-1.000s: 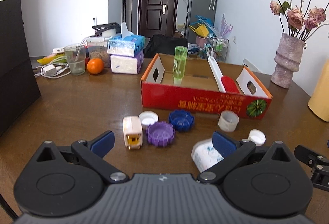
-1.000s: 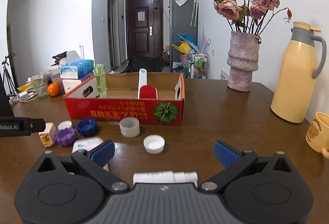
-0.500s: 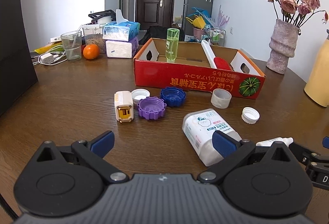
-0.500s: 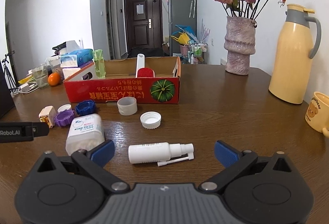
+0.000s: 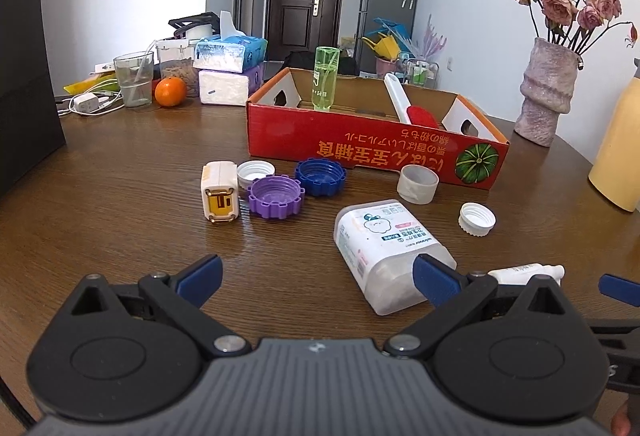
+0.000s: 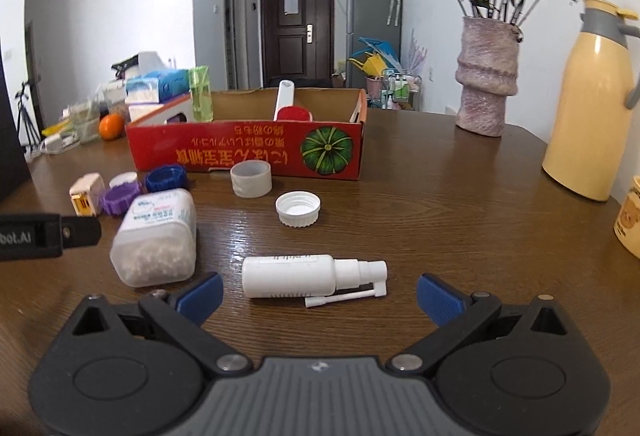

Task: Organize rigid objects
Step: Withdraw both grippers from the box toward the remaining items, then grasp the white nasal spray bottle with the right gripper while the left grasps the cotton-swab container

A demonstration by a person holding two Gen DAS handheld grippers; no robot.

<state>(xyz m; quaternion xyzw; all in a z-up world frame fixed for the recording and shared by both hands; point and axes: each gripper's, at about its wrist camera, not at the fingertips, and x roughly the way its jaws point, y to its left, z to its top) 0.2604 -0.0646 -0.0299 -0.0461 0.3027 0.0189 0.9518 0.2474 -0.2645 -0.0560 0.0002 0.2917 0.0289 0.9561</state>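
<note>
A red cardboard box point(image 5: 372, 152) point(image 6: 248, 152) holds a green bottle point(image 5: 325, 78) and a white-and-red brush point(image 5: 404, 104). In front of it lie a white charger cube point(image 5: 219, 191), a purple cap point(image 5: 275, 196), a blue cap point(image 5: 320, 176), white caps point(image 5: 477, 219) point(image 6: 298, 208), a translucent ring point(image 5: 417, 183) and a white cotton-swab box point(image 5: 388, 248) point(image 6: 158, 234). A white spray bottle point(image 6: 296, 275) lies just ahead of my open, empty right gripper point(image 6: 318, 296). My left gripper point(image 5: 316, 280) is open and empty, its right finger by the swab box.
A yellow thermos point(image 6: 592, 104), a stone vase with dried roses point(image 6: 486, 76) and a mug point(image 6: 630, 220) stand on the right. Tissue packs point(image 5: 230, 70), an orange point(image 5: 170, 91), a glass point(image 5: 134, 78) and cables sit at the back left.
Both grippers have pulled back and lowered toward the table. The swab box and the spray bottle now show nearer the fingers. Nothing was taken hold of.
</note>
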